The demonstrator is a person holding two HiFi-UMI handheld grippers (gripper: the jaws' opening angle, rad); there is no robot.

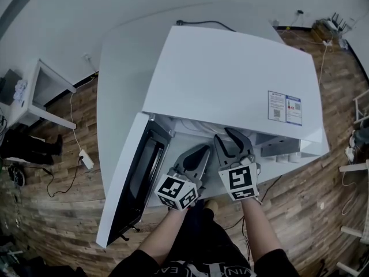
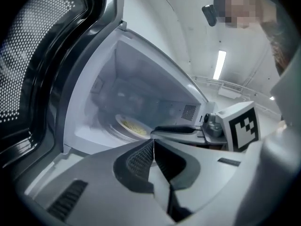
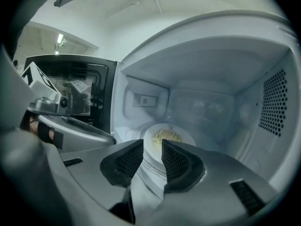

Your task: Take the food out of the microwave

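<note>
A white microwave point(image 1: 230, 79) stands on a white table, its door point(image 1: 135, 178) swung open to the left. Inside, on the turntable, sits a white dish of pale yellow food point(image 3: 164, 136), also seen in the left gripper view point(image 2: 132, 125). My right gripper point(image 1: 230, 138) is open at the mouth of the cavity. The dish shows through the gap between its jaws point(image 3: 153, 157), farther in and untouched. My left gripper point(image 1: 197, 156) is shut and empty point(image 2: 153, 147), just outside the opening beside the door. The head view hides the dish under the microwave's top.
The open door's dark window point(image 2: 42, 55) stands close on the left of my left gripper. The cavity's right wall has vent holes point(image 3: 277, 102). The white table point(image 1: 121, 68) extends left and behind. A power strip point(image 1: 86, 160) and cables lie on the wooden floor.
</note>
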